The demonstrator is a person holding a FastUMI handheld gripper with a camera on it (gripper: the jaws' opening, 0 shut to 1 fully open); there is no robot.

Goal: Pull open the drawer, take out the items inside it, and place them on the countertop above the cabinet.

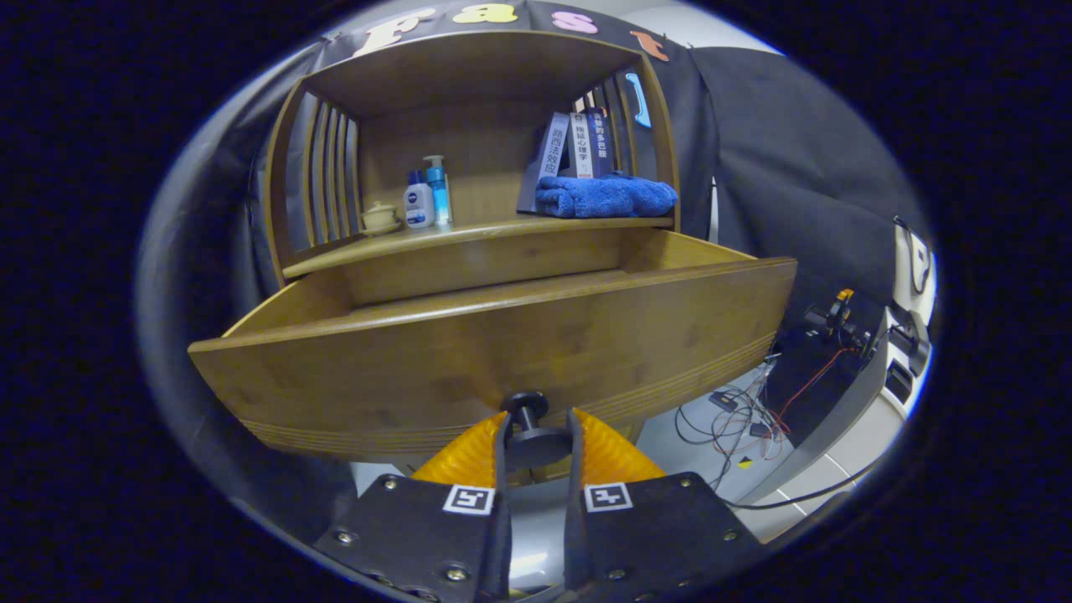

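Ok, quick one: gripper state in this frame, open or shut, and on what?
Gripper: jaws closed on the dark round metal knob of the pulled-out brown wooden drawer, one on each side of it.

smooth satin wood drawer (469,352), dark matt knob (529,427), fluffy cloth towel (605,197).

Dim booth, soft light falling from above onto the drawer front (502,352), which shows a gentle sheen. Heavy fisheye bend curves its edges. Shelf (469,230) stays sharp; the gripper (536,435) sits shadowed, slightly soft.
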